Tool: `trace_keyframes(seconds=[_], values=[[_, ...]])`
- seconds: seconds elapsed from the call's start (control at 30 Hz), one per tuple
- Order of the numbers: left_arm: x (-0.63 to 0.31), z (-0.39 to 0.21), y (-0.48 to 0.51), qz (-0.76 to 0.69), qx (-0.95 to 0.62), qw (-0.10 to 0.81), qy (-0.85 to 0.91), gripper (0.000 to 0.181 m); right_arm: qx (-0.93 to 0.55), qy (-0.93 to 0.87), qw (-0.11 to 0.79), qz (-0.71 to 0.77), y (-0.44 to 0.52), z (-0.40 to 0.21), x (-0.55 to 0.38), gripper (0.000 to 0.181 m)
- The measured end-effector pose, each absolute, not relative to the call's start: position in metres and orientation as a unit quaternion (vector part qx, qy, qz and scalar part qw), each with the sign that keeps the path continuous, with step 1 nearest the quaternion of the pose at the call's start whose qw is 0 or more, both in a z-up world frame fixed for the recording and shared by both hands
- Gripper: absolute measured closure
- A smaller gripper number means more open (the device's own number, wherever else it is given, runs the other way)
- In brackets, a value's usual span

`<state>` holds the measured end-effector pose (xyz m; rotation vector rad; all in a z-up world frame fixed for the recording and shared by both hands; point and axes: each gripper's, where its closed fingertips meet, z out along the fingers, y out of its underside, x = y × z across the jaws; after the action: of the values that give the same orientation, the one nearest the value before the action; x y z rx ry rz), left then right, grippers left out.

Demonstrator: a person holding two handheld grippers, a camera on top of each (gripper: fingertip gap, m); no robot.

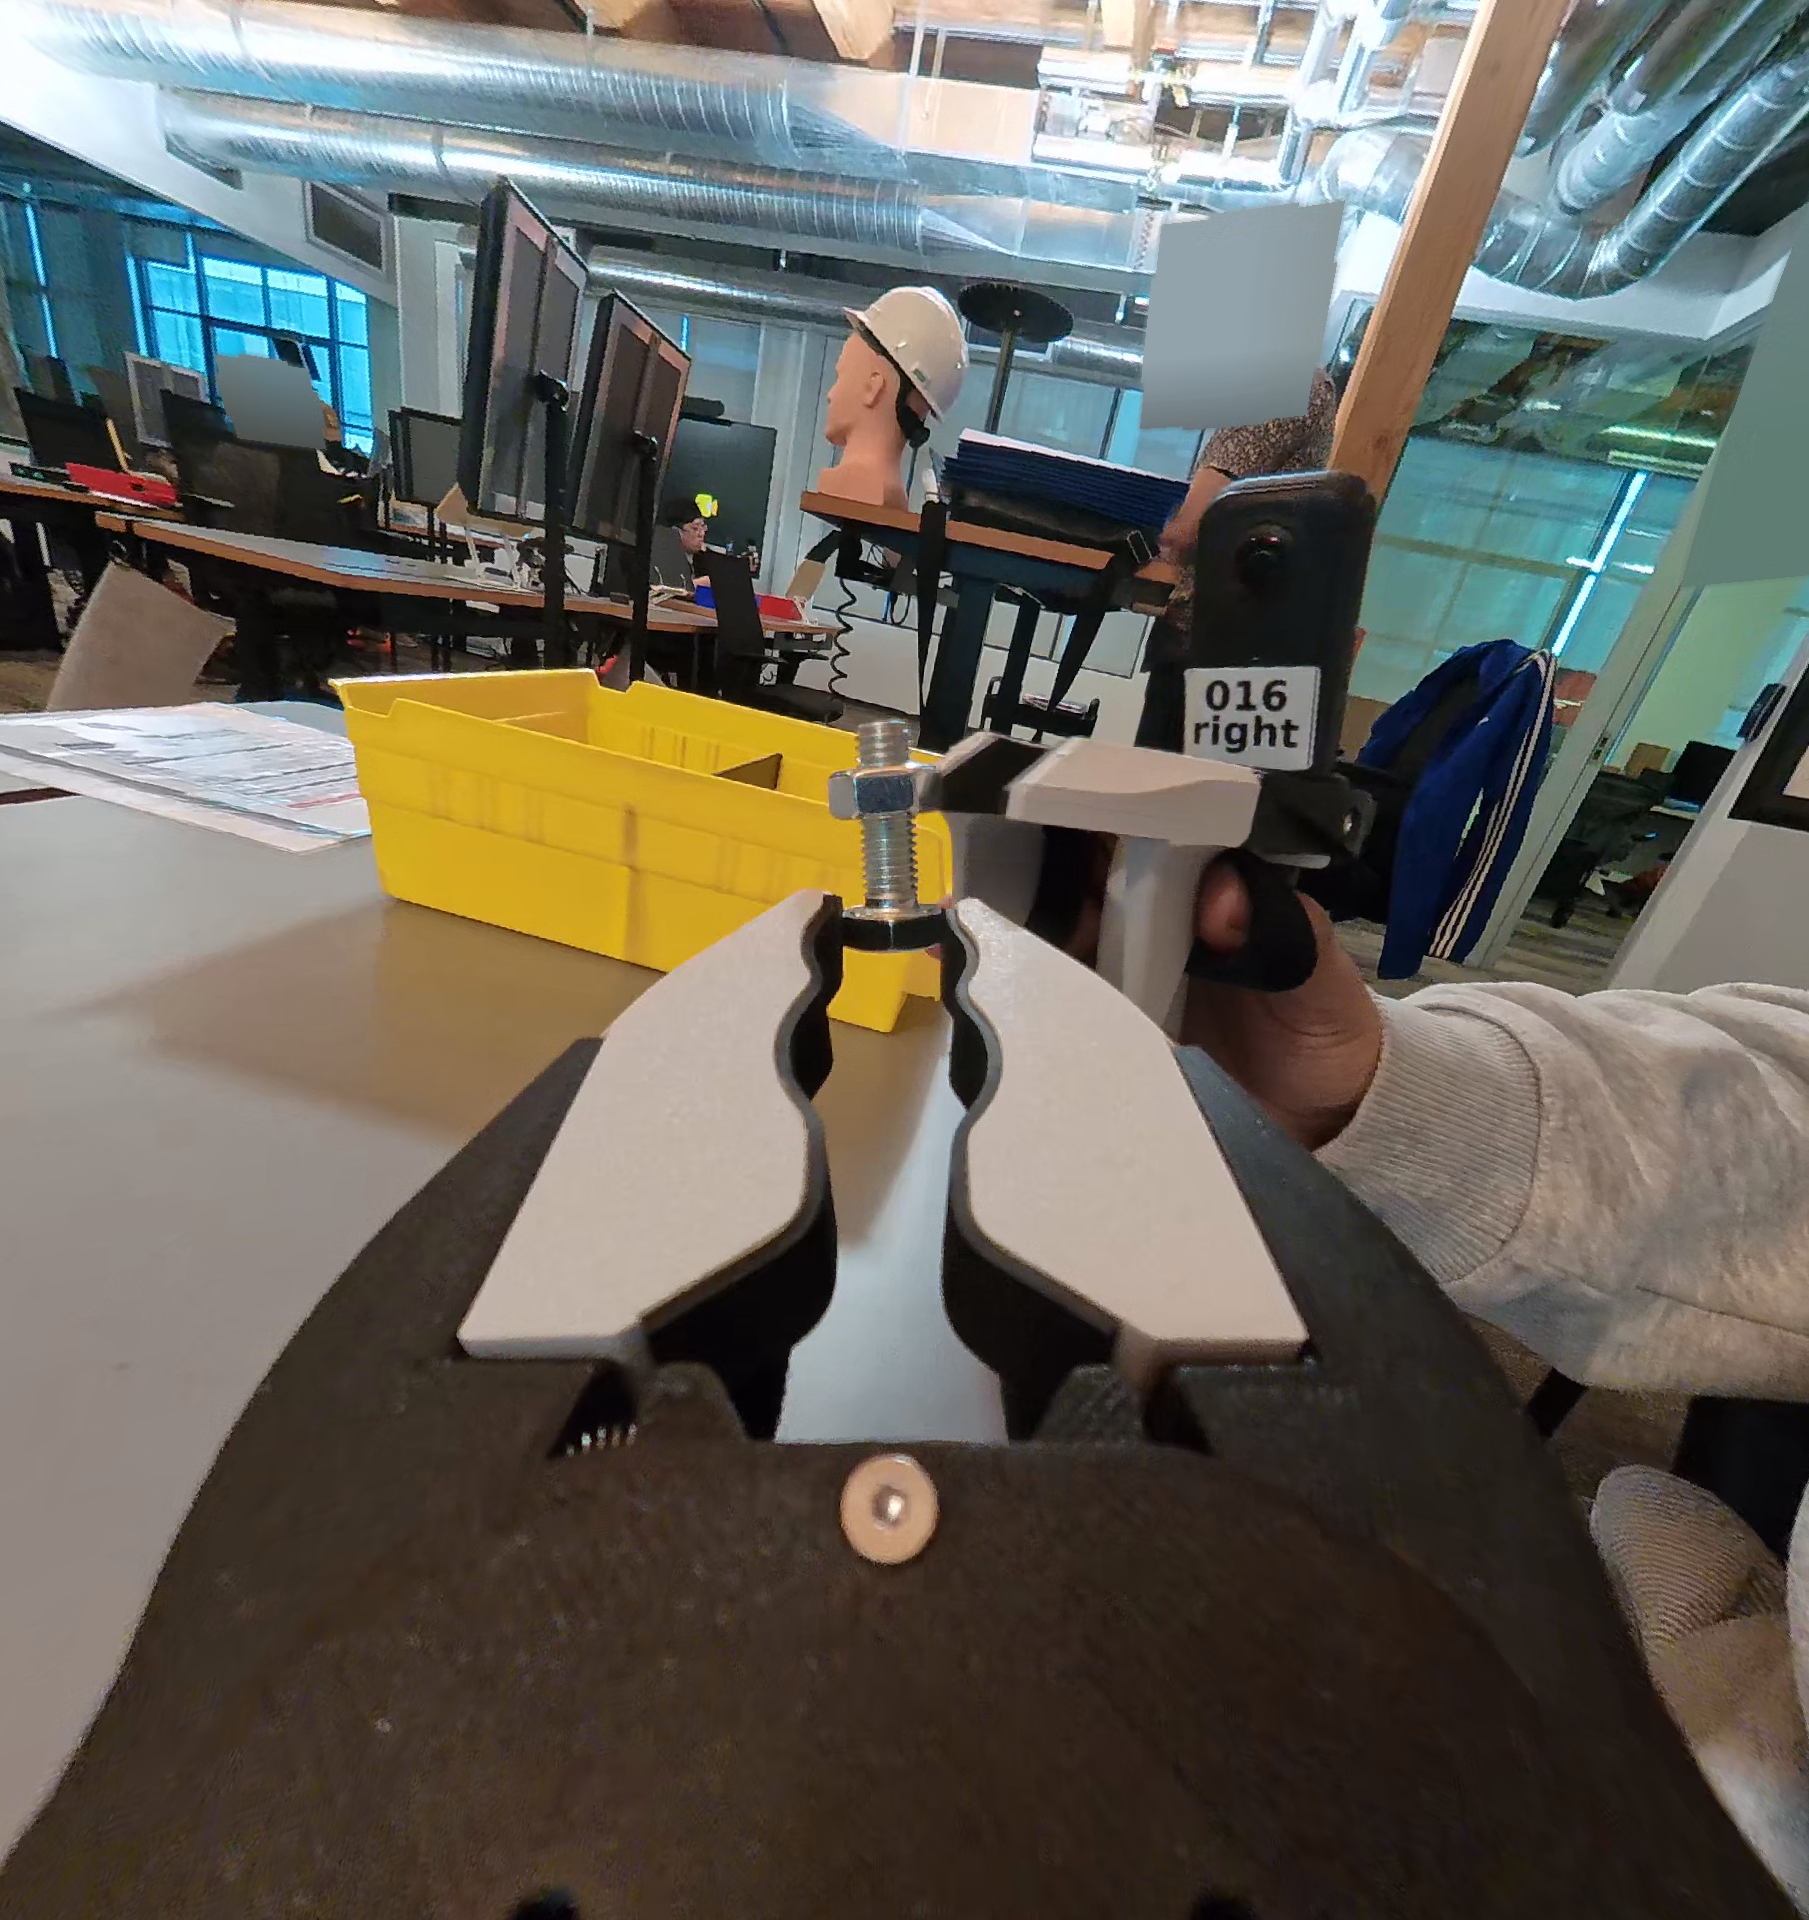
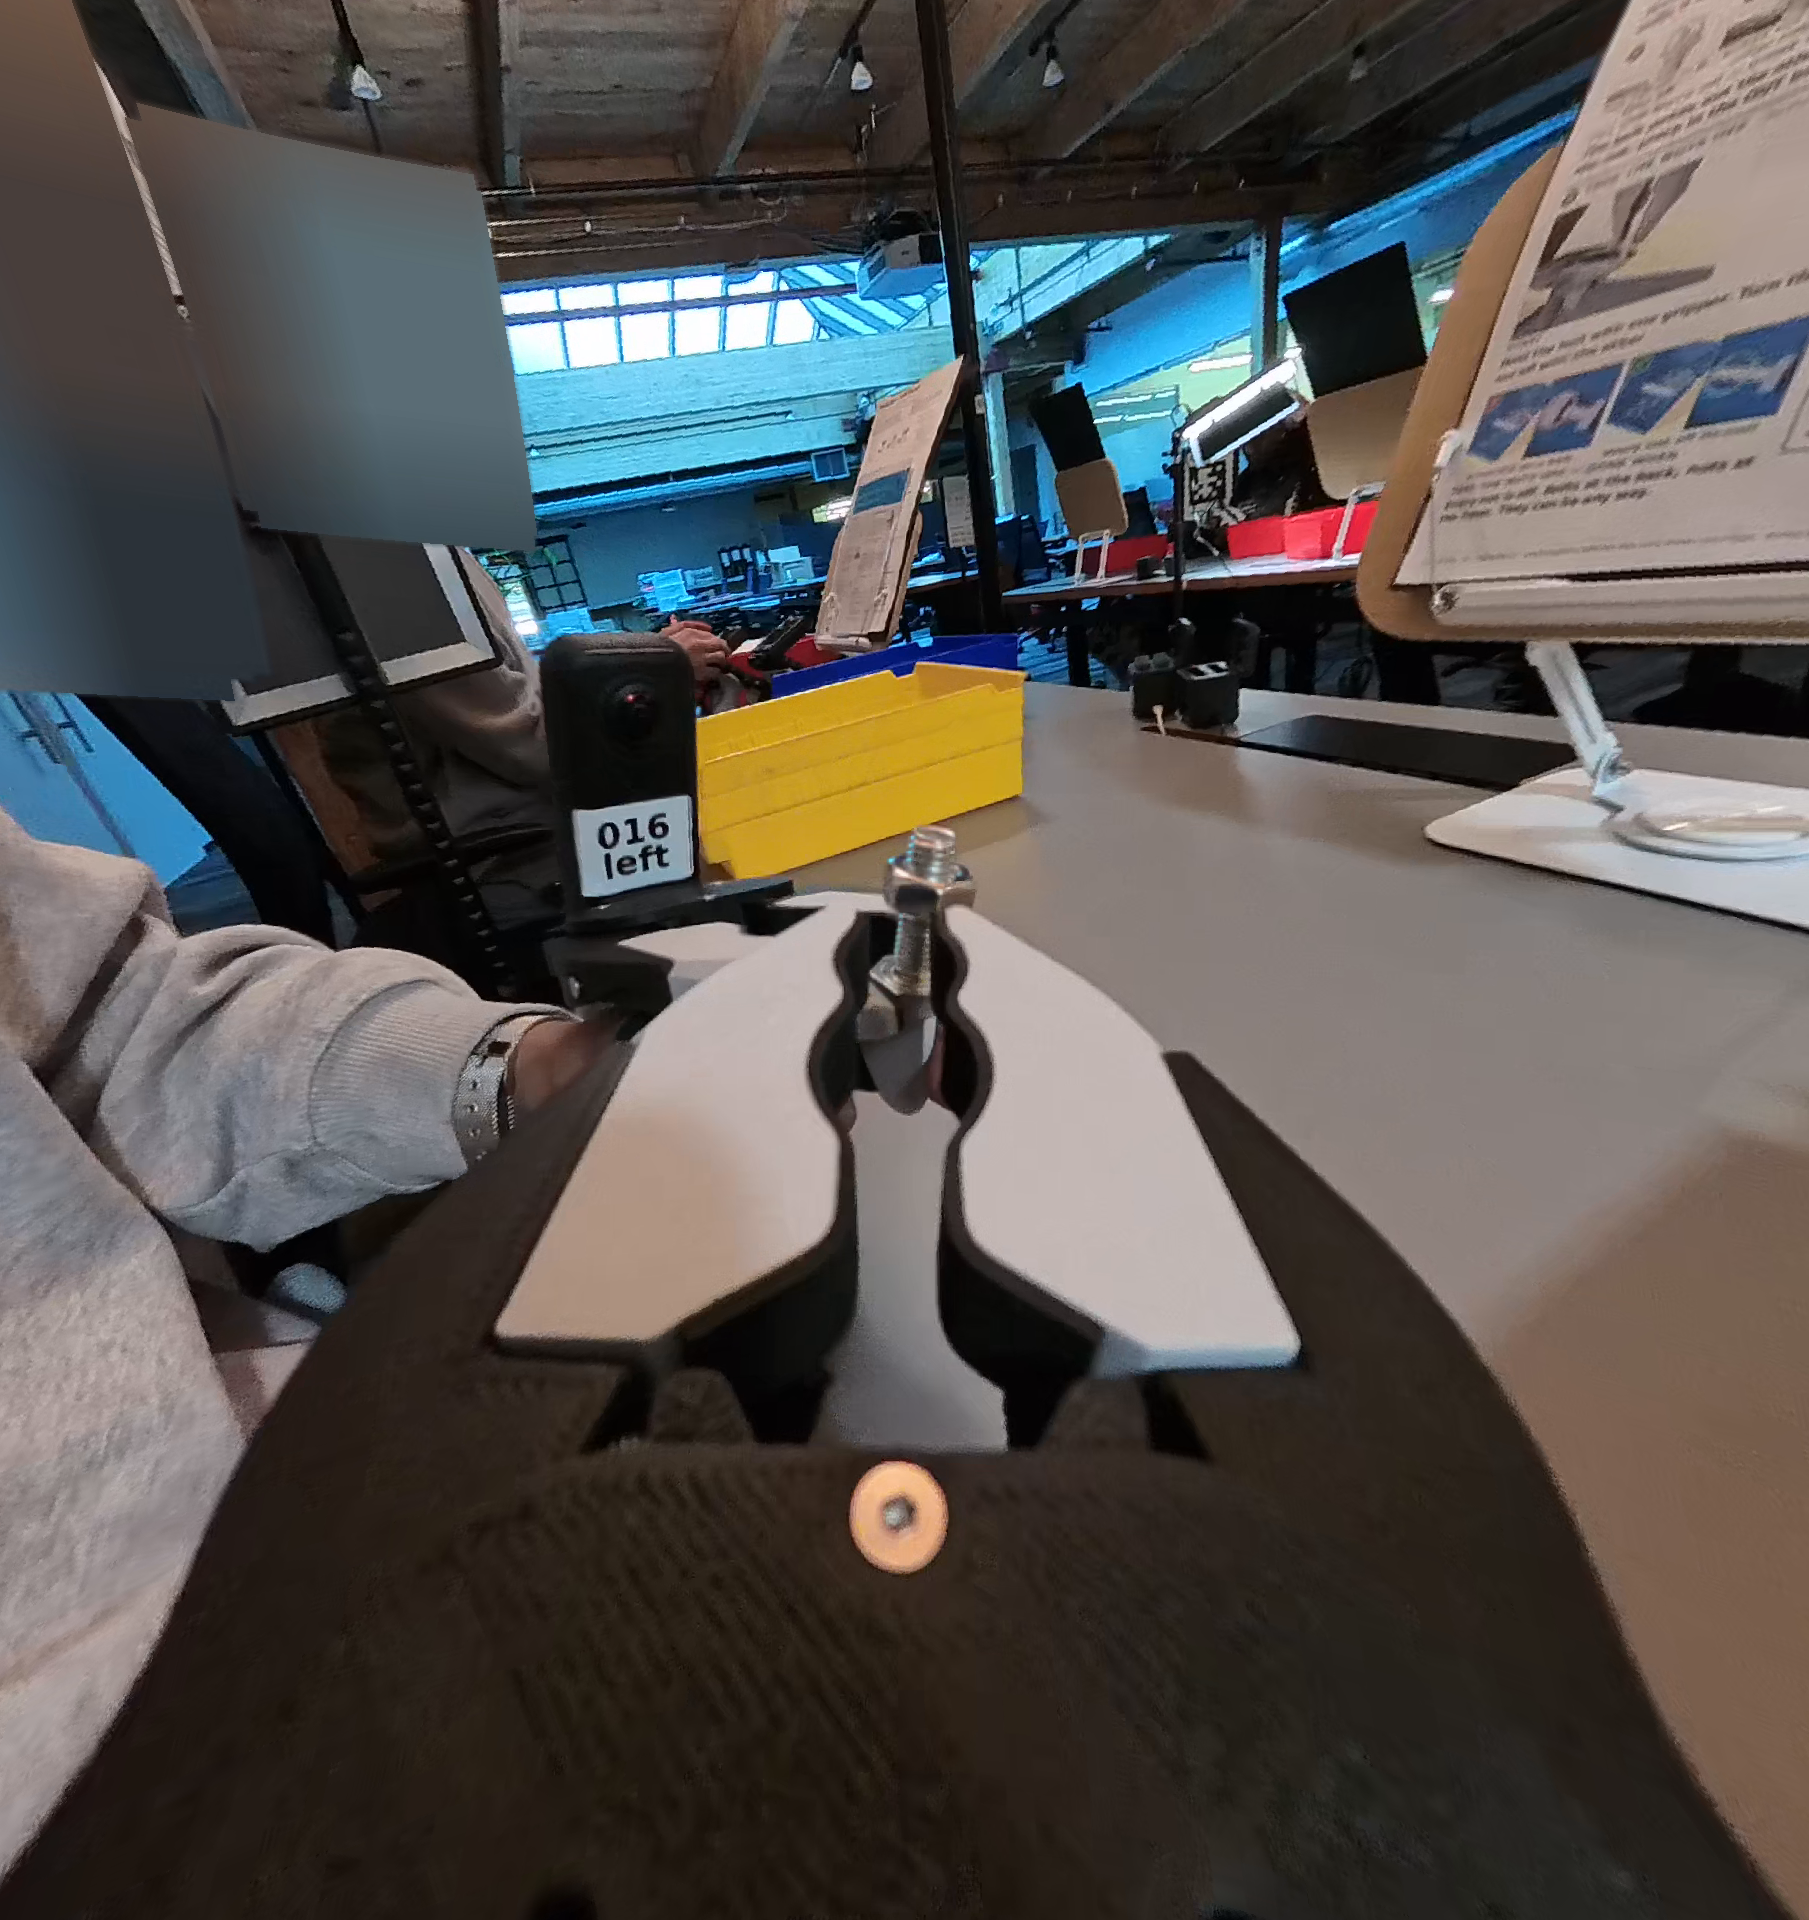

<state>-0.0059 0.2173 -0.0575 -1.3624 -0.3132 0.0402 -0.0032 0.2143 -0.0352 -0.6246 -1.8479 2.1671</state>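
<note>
Left wrist view is showing the left gripper [image 1: 887,928] clenching the bolt [image 1: 884,831] head at frame centre while the right gripper [image 1: 931,777] is pinching the nut [image 1: 872,797], sitting partway along the thread.

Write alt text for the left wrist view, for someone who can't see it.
The left gripper clamps the head of an upright bolt, while the right gripper reaches in from the right and pinches the nut high on its thread. A yellow bin sits just behind on the grey table, with an office beyond.
</note>
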Motion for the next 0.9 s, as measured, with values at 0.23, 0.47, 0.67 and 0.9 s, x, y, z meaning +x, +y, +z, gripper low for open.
trace_keyframes(seconds=[0.23, 0.47, 0.67, 0.9], values=[[-0.006, -0.058, 0.218, 0.022, -0.628, 0.764, -0.146, 0.163, -0.203, -0.625, 0.14, 0.74, 0.208, -0.034, -0.003, 0.162], [0.001, -0.061, 0.223, 0.02, -0.638, 0.758, -0.132, 0.163, -0.202, -0.623, 0.145, 0.741, 0.204, -0.036, -0.004, 0.149], [0.008, -0.065, 0.229, 0.012, -0.646, 0.753, -0.121, 0.163, -0.191, -0.63, 0.139, 0.74, 0.197, -0.037, -0.001, 0.141], [0.004, -0.061, 0.225, 0.015, -0.636, 0.76, -0.131, 0.163, -0.187, -0.631, 0.147, 0.738, 0.196, -0.037, -0.001, 0.137]])
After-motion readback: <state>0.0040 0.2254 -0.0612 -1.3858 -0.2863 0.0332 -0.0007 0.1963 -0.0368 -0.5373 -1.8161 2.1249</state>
